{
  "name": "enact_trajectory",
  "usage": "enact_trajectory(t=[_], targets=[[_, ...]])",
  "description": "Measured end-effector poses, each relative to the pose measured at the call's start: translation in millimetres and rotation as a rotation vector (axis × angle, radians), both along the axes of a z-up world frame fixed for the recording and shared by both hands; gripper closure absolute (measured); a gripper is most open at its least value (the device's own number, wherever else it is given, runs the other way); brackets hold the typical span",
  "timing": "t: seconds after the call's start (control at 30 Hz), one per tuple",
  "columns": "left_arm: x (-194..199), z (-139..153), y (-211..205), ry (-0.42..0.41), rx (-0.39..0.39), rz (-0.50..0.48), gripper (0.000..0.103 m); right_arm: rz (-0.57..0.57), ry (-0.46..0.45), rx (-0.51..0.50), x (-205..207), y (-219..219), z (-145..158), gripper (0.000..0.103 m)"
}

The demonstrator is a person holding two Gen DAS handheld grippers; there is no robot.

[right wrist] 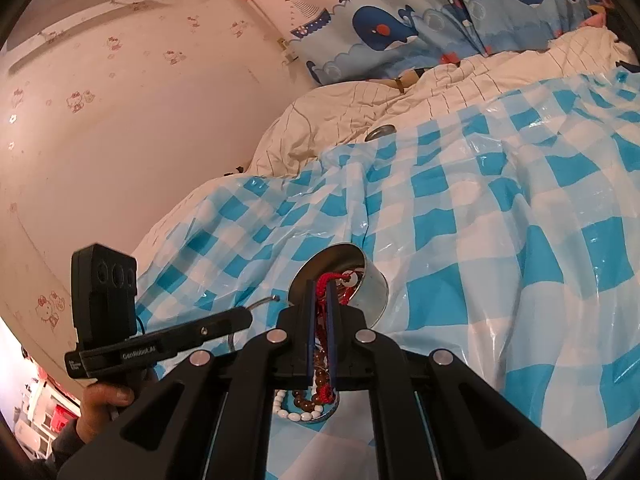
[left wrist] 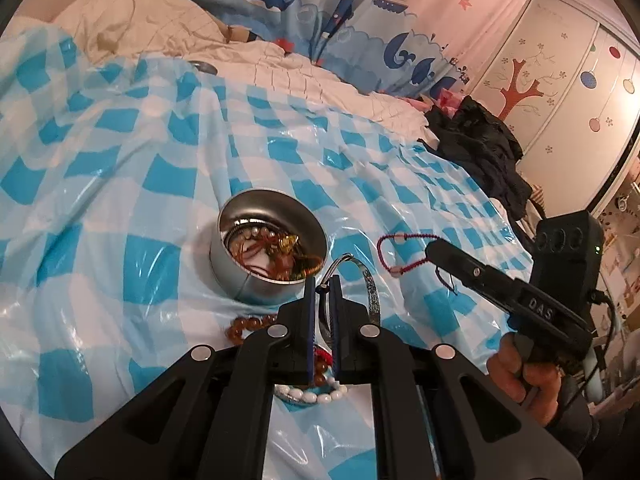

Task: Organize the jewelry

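My left gripper is shut on an engraved silver bangle, which arcs up to the right of its fingers. Just beyond it stands an open round metal tin holding beads and red cords. In the left wrist view my right gripper comes in from the right, with a pink-red cord bracelet looped at its tip. In the right wrist view that gripper is shut on the red cord, in front of the tin. The left gripper shows there at the left with the bangle's thin edge.
A blue-and-white checked plastic sheet covers the bed. A brown bead bracelet, a white bead bracelet and a red cord lie under the grippers. A small round lid rests far back. Black clothes are heaped at the right.
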State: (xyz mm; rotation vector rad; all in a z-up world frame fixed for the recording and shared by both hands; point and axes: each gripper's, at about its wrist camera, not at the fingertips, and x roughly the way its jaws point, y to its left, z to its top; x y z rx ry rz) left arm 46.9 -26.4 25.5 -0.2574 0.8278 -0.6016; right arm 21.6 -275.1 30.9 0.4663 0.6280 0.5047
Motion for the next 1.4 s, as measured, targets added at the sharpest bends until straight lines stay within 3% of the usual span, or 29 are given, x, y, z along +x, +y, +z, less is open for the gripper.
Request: enact_trajectory(t=[0.47,0.7,1.03,1.3,1.4], targets=[[1,5,-8,-0.059,0.121,0.044,0.097,0.013,-0.01,0.004,0,3,-2,0.097],[3,8,-12,-0.077,0.14,0.053,0.097,0.026,-0.02,-0.002,1,7,-1,0.097],[13,7,-5,-0.063,0.086,0.082,0.097,0.033,-0.021,0.02,5,6,0,0.097],[33,10,-5,-0.074,-0.03,0.121,0.097,0.029,-0.013,0.033,12,6,0,0.097],[50,-1,-7,-0.041,0.01,0.188,0.095,0.044,-0.016,0.033,23,12,2,0.097]])
